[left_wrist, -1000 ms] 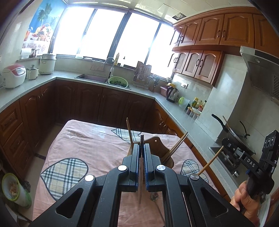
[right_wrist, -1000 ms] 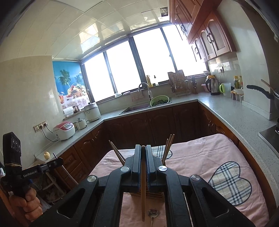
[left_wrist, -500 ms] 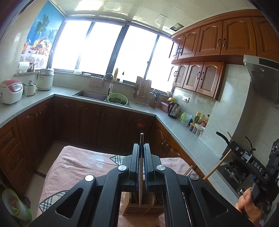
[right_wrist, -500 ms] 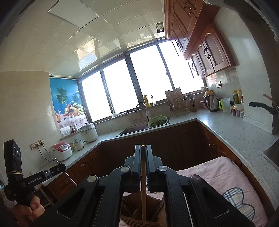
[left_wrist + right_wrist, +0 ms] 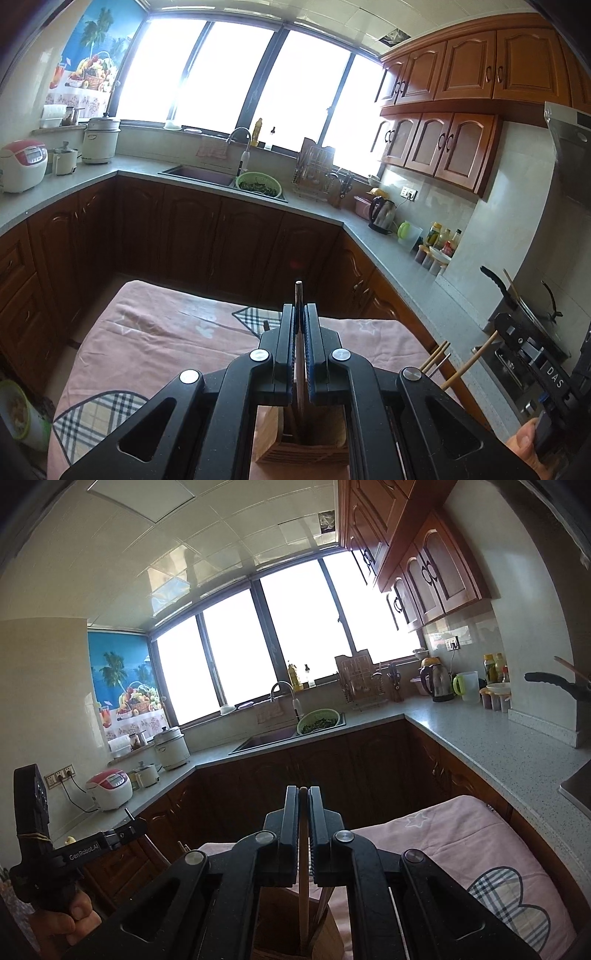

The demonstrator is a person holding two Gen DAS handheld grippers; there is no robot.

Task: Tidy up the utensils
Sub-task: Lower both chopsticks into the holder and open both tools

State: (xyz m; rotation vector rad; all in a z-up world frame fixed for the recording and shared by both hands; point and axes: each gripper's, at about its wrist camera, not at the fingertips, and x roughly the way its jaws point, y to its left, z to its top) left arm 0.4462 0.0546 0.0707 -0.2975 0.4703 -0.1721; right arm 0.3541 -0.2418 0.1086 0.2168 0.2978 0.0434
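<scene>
Left gripper is pinching a dark utensil upright; right gripper is pinching a wooden chopstick upright over the wooden holder.

so the table's got a pink cloth with plaid heart patches over it, and a wooden utensil holder sits on that, right below the closed gripper tips

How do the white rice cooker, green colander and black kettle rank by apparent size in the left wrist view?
1. White rice cooker, though it sits nearer the camera.
2. Green colander.
3. Black kettle, clearly smallest.
</scene>
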